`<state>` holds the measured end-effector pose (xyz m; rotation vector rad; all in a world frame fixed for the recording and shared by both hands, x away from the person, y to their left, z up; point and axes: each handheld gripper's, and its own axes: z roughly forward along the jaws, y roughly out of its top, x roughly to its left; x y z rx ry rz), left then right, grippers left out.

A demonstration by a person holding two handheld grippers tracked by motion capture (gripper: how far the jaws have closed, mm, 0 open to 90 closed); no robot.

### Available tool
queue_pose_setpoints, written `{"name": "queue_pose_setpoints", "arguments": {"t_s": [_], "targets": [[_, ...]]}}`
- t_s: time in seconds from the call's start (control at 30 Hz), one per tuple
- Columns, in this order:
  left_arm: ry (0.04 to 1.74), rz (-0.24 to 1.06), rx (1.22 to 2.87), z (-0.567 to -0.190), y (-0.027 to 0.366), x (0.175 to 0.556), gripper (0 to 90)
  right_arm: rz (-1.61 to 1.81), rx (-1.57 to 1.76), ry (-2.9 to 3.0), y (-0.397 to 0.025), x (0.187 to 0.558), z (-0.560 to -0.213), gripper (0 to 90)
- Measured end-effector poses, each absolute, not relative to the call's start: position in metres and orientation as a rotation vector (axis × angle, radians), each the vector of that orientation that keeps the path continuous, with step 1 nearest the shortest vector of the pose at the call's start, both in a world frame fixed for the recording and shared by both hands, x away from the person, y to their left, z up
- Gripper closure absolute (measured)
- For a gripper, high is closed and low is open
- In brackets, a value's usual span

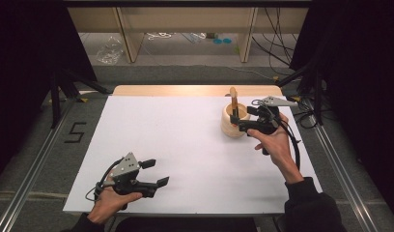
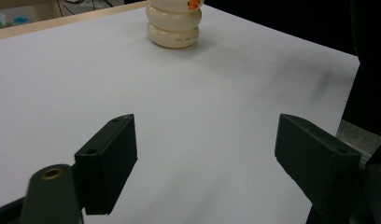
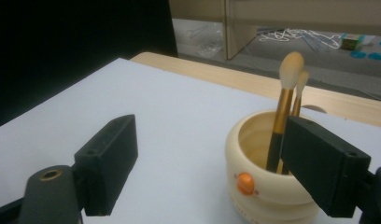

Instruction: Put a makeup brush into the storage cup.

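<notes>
Two makeup brushes [image 3: 285, 112] stand upright in the cream holder [image 3: 254, 154]; our right claw [image 1: 237, 121], spread, sits beside them ready to pinch, while our left claw [image 1: 155, 172] waits spread, well away from the holder.

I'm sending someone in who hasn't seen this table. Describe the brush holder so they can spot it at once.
Start at the white table and look to its far right part, by the right gripper. The cream ribbed pot stands there, the one container on the table. An orange button on its side and two gold-handled makeup brushes standing in it mark it out.

Cream holder [image 3: 268, 186], orange button [image 3: 245, 183], gold-and-black brushes [image 3: 282, 119].
</notes>
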<state>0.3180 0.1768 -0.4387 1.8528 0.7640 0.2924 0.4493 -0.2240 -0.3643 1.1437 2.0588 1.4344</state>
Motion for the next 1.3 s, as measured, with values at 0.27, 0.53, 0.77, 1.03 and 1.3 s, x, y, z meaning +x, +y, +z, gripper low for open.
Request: {"name": "queue_pose_setpoints", "arguments": {"t_s": [0.27,0.53,0.77,1.03,1.3], "targets": [[0.764,0.296,1.847,-0.438,0.178,0.318,20.8,1.464,1.123,2.081,-0.226,0.428,-0.374,18.3],[0.769,0.297,1.846,-0.438,0.178,0.317,20.7,1.495,1.120,2.109,-0.223,0.408,-0.380,18.1],[0.773,0.301,1.840,-0.438,0.178,0.317,20.7,1.499,1.085,2.122,-0.223,0.397,-0.389,17.0],[0.779,0.299,1.835,-0.438,0.178,0.317,20.7,1.501,1.105,2.134,-0.224,0.386,-0.398,16.7],[0.771,0.301,1.836,-0.438,0.178,0.316,20.6,1.516,1.137,2.161,-0.224,0.371,-0.408,16.8]]}}
